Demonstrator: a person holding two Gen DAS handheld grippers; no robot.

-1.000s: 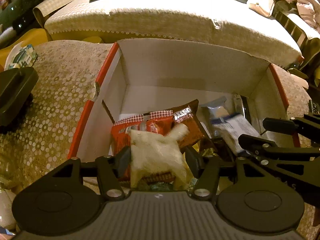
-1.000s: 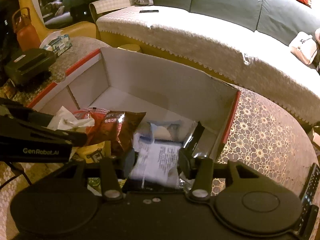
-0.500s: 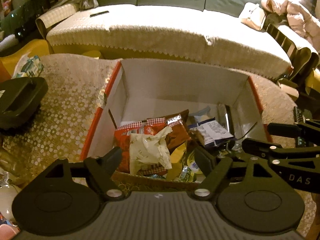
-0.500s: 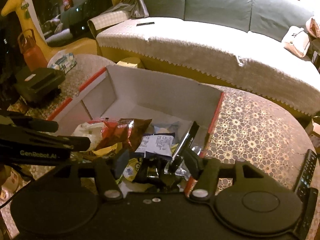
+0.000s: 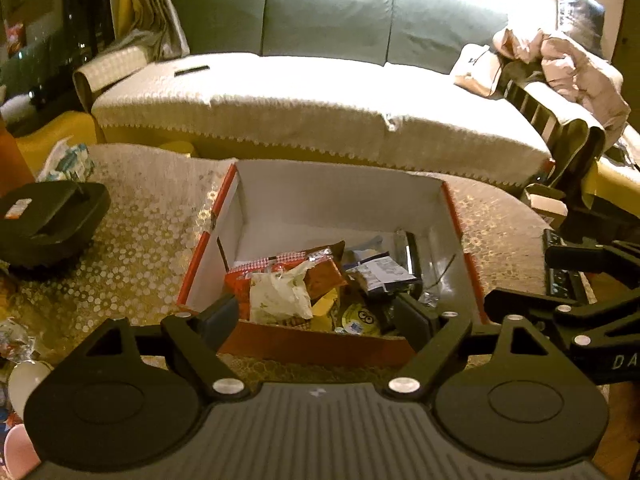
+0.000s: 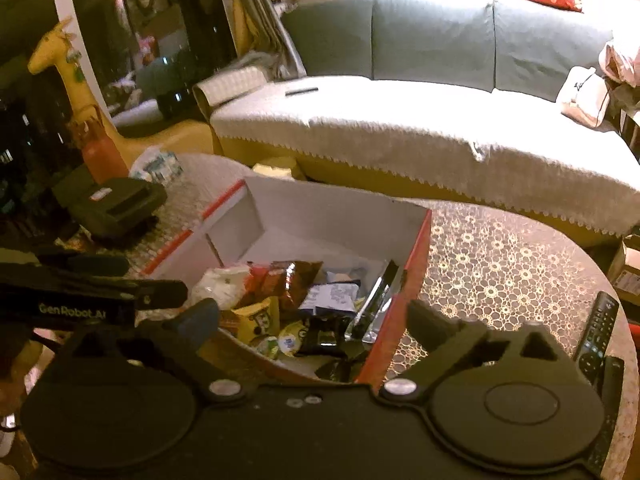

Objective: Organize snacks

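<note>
Snacks (image 5: pixel 320 288) heaped in box (image 5: pixel 340 196), left claw (image 5: pixel 320 320) and right claw (image 6: pixel 312 328) wide, empty, above near rim

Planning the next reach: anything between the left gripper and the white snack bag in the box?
Only the box's near red wall, low in front of the open left gripper. The white snack bag lies on top of the pile just behind that wall, nothing covering it. The right gripper is off to the side, also open.
</note>
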